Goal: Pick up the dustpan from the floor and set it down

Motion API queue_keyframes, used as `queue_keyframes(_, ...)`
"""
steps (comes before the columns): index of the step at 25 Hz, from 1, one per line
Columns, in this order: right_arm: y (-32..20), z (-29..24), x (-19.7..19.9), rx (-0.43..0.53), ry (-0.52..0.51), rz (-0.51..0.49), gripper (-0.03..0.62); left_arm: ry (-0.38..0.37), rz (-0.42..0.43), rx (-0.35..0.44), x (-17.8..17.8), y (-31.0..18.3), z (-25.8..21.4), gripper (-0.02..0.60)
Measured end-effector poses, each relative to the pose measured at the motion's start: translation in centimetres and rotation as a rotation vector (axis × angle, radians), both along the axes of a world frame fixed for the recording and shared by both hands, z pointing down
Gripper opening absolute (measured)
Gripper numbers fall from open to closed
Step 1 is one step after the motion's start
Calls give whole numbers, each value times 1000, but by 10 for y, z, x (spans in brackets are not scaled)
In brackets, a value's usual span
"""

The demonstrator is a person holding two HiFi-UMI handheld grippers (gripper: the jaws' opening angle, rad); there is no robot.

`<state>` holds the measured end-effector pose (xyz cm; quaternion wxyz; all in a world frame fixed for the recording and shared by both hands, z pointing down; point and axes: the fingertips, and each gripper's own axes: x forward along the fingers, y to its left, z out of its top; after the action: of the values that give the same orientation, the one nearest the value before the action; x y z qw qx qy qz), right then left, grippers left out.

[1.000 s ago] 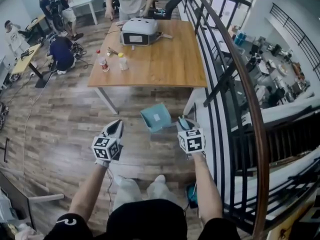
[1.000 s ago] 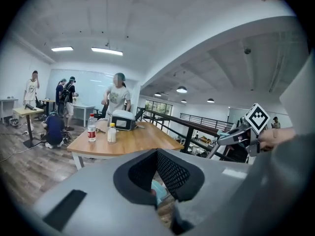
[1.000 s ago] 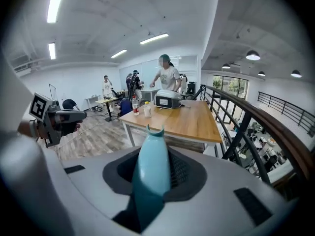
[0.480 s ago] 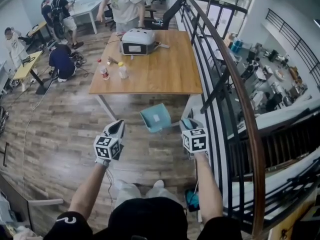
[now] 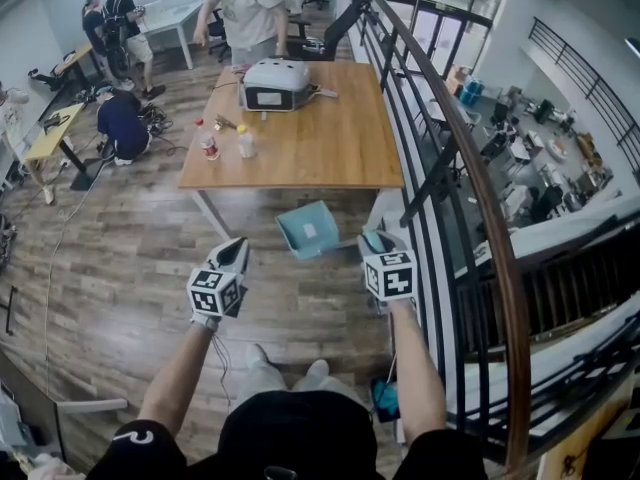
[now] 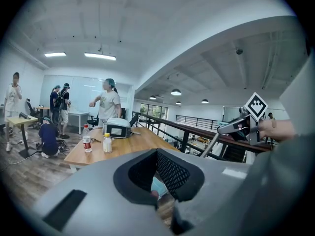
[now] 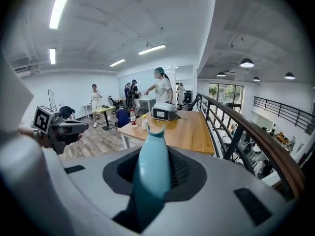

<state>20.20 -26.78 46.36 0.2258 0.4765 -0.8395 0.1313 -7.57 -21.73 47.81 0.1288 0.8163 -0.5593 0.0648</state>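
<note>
The teal dustpan [image 5: 308, 230] hangs in the air above the wooden floor, its pan tilted toward the table. My right gripper [image 5: 372, 243] is shut on its teal handle [image 7: 151, 166], which sticks up out of the jaws in the right gripper view. My left gripper [image 5: 235, 250] floats to the left of the pan, apart from it, jaws together and holding nothing. Through the hollow of the left jaws a bit of the teal pan [image 6: 158, 187] shows. The right gripper [image 6: 235, 127] also appears at the right of the left gripper view.
A wooden table [image 5: 300, 158] stands just ahead with a white appliance [image 5: 277, 83] and two bottles [image 5: 208, 138] on it. A dark railing [image 5: 450, 168] runs close along the right. A person [image 5: 245, 8] stands behind the table, another crouches [image 5: 120, 123] at the left.
Both grippers and the dustpan have risen a little. The right gripper's hold on the handle is unchanged.
</note>
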Motion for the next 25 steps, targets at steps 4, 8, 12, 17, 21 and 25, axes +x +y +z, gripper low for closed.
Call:
queue_keyframes(4, -1, -2, -5, -5, -5, 2, 86, -1, 2, -1, -6, -5, 0, -5)
queue_keyframes(8, -3, -2, -4, -12, -14, 10, 86, 3, 9, -6, -5, -10, 1, -5)
queue_keyframes(12, -6, 6, 5, -18, -14, 28, 86, 7, 20, -9, -2, -14, 7, -5)
queue_keyframes(17, -6, 16, 21, -33, -8, 58, 86, 18, 43, -16, 11, -19, 13, -5)
queue_keyframes(21, -6, 25, 40, -43, -6, 96, 86, 26, 70, -32, 26, -25, 22, -5)
queue_keyframes(25, -4, 33, 54, -52, 1, 124, 86, 42, 98, -50, 43, -28, 30, -5)
